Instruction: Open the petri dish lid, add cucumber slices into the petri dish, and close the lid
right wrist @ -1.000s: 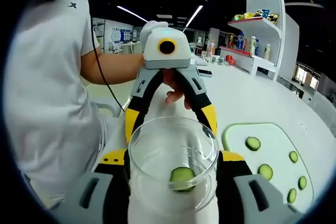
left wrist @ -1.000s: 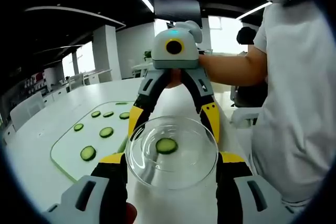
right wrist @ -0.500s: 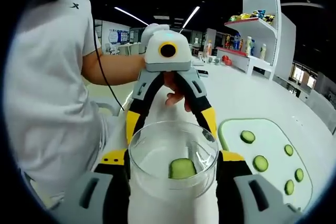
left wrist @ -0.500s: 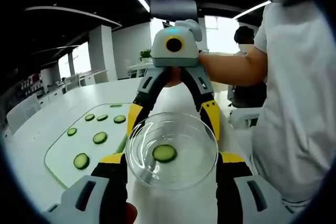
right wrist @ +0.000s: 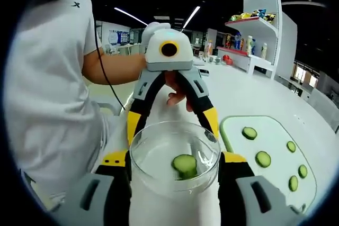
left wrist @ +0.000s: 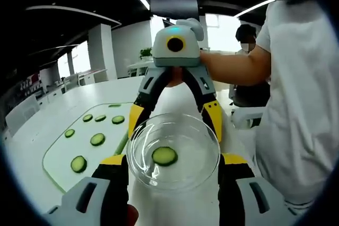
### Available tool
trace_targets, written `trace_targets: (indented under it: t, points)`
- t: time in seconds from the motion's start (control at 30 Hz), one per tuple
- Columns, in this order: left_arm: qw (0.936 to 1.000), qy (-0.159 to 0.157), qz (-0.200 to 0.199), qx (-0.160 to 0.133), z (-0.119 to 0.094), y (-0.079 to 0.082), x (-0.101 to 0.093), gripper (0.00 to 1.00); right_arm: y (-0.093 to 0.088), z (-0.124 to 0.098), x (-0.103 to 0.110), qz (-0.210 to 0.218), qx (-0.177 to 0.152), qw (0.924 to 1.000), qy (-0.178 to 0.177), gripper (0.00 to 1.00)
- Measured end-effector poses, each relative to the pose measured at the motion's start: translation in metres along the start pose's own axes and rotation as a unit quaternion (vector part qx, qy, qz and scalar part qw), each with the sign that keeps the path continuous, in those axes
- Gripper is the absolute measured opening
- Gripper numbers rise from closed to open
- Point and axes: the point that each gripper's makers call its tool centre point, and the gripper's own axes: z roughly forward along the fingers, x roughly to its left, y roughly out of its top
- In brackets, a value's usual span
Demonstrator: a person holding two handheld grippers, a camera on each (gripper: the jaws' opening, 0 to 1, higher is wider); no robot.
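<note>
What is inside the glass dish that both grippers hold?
One cucumber slice lies inside the petri dish. The glass is clear, so the white table shows through; nothing else is visible inside.

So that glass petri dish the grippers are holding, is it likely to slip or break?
The petri dish looks like smooth clear glass, so probably slippery and breakable if dropped. Both the left gripper and right gripper clamp its round rim, which may let it pivot. The cucumber slice inside lies loose and could slide.
</note>
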Motion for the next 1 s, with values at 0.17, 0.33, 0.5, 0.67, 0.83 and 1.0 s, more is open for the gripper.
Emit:
trace_targets:
  t: [0.17, 0.33, 0.5, 0.67, 0.83, 1.0]
  points:
    - [1.0000, -0.003, 0.000, -0.003, 0.003, 0.003, -0.002, 0.67, -0.001, -0.003, 0.001, 0.001, 0.002, 1.0000, -0.002, 0.65]
    - [1.0000, -0.004, 0.003, -0.003, 0.006, 0.004, -0.002, 0.67, -0.003, -0.006, 0.001, 0.001, 0.004, 1.0000, -0.004, 0.65]
    - [1.0000, -0.006, 0.001, 0.001, 0.007, 0.001, -0.004, 0.67, -0.005, -0.005, 0.002, 0.003, 0.005, 1.0000, -0.004, 0.65]
    - [1.0000, -0.005, 0.001, 0.003, 0.008, 0.000, -0.003, 0.67, -0.009, -0.005, 0.001, 0.007, 0.001, 1.0000, -0.004, 0.65]
    - [1.0000, -0.005, 0.002, 0.005, 0.009, 0.000, -0.002, 0.67, -0.011, -0.006, 0.001, 0.009, -0.006, 0.9999, -0.005, 0.66]
    - [1.0000, -0.005, 0.002, 0.006, 0.009, 0.000, -0.002, 0.67, -0.011, -0.006, 0.001, 0.011, -0.015, 0.9998, -0.004, 0.66]
